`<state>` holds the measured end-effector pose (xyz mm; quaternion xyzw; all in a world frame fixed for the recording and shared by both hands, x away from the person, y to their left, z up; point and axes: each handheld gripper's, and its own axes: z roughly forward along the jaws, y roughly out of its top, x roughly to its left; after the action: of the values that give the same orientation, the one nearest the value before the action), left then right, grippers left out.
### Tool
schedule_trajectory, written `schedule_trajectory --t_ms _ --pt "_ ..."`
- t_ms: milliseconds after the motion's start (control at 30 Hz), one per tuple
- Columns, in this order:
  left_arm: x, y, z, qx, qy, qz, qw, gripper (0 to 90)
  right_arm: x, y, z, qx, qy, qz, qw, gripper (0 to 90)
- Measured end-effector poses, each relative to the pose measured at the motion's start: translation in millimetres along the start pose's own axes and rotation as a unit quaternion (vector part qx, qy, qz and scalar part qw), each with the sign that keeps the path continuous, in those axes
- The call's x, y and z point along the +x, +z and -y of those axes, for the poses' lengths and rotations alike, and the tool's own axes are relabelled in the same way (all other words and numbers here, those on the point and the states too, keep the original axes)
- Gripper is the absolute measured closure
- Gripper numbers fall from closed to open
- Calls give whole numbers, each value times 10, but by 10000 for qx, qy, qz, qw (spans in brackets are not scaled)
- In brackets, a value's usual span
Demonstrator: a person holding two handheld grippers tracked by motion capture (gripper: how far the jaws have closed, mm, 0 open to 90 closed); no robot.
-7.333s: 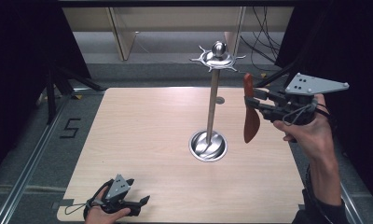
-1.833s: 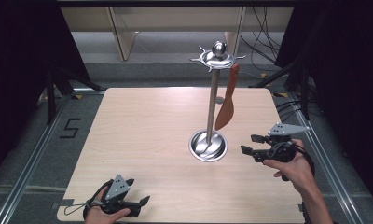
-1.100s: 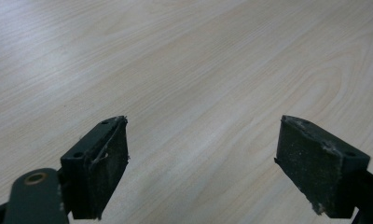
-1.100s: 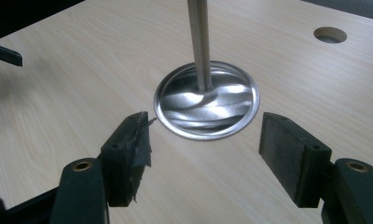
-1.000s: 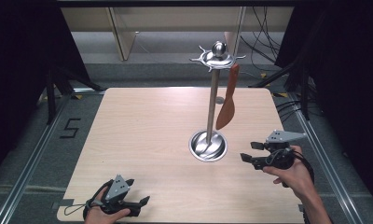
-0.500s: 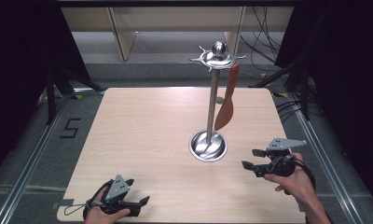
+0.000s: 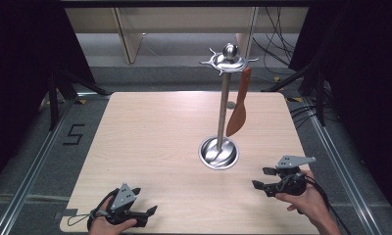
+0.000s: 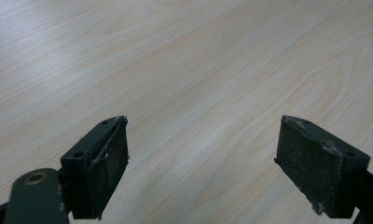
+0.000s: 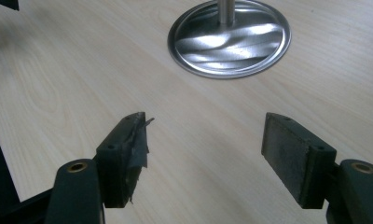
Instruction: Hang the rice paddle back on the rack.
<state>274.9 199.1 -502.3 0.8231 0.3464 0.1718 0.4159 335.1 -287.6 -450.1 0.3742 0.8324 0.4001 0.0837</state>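
Both hand-held grippers, left [image 7: 144,211] and right [image 7: 261,178], rest wide open and empty near the stand [image 7: 219,152]; the spatula [image 7: 237,117] hangs secure, so keep clear.

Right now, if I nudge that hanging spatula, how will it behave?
The spatula hangs freely from a hook on the metal stand, so it would probably swing. The stand's wide round base looks steady, so tipping seems unlikely.

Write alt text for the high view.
A brown spatula hangs from a steel utensil stand on a wooden table. A person's left gripper and right gripper rest open near its front edge.
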Motion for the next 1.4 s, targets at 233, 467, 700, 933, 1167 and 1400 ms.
schedule_trajectory --t_ms 233,467,700,933,1167,1400 --pt "3 2 -2 2 32 -7 10000 161 31 5 89 78 -25 0 10000 318" --pt "-12 9 3 -17 -74 12 10000 161 51 14 196 149 -119 3 9998 315" --pt "-14 14 6 -48 -83 7 10000 162 91 -8 256 179 5 -13 9998 311" --pt "-18 8 13 41 -175 -14 9998 161 95 -39 294 93 -63 -16 9999 303" --pt "-18 8 13 46 -168 -22 9998 162 112 -84 346 90 -69 35 9999 299" --pt "-28 15 14 -12 -225 -12 9997 161 122 -113 402 115 -79 72 9999 290"
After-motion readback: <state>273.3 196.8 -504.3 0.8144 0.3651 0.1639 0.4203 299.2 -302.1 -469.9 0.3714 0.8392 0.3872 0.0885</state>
